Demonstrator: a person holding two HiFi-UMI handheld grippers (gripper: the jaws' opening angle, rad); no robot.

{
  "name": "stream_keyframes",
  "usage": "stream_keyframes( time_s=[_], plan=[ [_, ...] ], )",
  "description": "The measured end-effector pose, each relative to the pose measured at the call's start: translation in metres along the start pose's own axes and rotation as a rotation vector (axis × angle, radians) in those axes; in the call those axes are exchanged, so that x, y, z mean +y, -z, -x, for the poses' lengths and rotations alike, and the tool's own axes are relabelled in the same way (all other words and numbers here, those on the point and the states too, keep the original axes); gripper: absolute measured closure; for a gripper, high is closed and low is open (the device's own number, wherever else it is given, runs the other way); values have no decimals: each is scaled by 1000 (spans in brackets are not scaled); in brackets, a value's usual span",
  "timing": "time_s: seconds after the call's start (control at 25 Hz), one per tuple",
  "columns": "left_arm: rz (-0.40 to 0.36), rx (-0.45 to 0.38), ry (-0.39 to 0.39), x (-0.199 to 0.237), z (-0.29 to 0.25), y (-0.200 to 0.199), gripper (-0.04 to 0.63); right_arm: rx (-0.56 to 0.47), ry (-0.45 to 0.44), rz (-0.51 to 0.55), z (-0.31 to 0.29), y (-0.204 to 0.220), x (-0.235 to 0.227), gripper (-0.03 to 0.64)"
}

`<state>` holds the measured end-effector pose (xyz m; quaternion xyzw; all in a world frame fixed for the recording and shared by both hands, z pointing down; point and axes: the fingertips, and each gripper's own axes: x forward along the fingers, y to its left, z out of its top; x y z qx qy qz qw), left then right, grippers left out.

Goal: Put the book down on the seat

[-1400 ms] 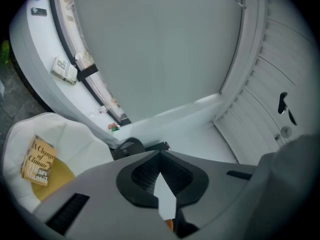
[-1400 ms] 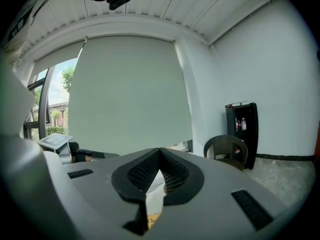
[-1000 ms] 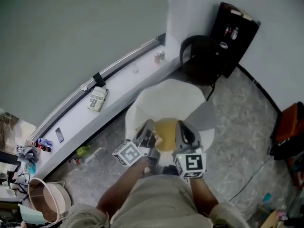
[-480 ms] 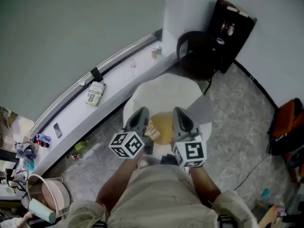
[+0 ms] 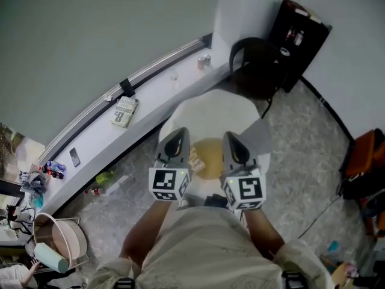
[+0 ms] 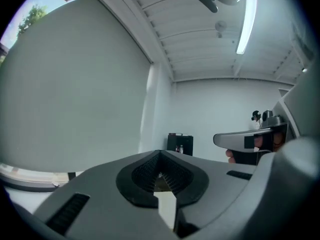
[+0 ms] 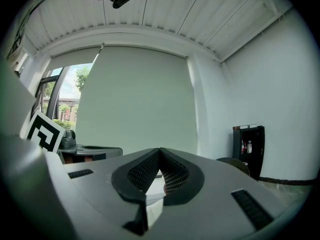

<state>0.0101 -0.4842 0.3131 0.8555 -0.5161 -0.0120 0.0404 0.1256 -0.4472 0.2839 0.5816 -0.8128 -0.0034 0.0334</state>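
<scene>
Surface: white seat (image 5: 204, 114), rounded shell, with a yellowish round pad (image 5: 215, 152) at its middle. Book (image 5: 197, 159) flat on the seat at the pad's left edge, small patterned cover up, between the two grippers and just beside the left one. No jaw on it.

Left gripper (image 5: 178, 132): level, pointing away from the body over the seat's left half, marker cube nearest the head camera. Jaws together, pads meeting at the tip, nothing between them.

Right gripper (image 5: 232, 136): level, parallel to the left, over the seat's right half. Jaws likewise together, empty.

Room: grey speckled stone floor (image 5: 301, 155) all round the seat. Behind the seat, long white sill (image 5: 159, 98) under a pale grey blind (image 5: 90, 35), dark rail along the blind's foot. On the sill: a second book (image 5: 124, 112) lying flat, a can (image 5: 204, 61) near the corner, a phone (image 5: 74, 156) further left, small bottles at the far left end. Corner to the right: black round-backed chair (image 5: 255, 71) just beside a black cabinet (image 5: 299, 35) with bottles on its shelf. White walls. Orange bag (image 5: 363, 161) at the floor's right edge. Round pinkish tub (image 5: 60, 242) at lower left. Ribbed white ceiling with a lit strip lamp (image 6: 246, 21) in the left gripper view; trees and daylight past the blind's edge in the right gripper view.
</scene>
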Motion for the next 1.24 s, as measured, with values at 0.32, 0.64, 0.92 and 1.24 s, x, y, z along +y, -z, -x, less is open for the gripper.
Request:
stream_keyframes(
  time_s=[0.32,0.64,0.92,1.24],
  plan=[
    [-34,-23,-37,16,8,-13,589,-37,37,13,8,-4,-11,614],
    [-102,-65,-46,26,18,-24,589,-54,84,42,9,0,-13,614],
    [-121,-66,-39,21,23,-15,589,-51,83,70,11,3,-5,614],
    [-151,-89,-1,6,14,-6,589,-50,92,82,8,9,-15,614]
  ],
)
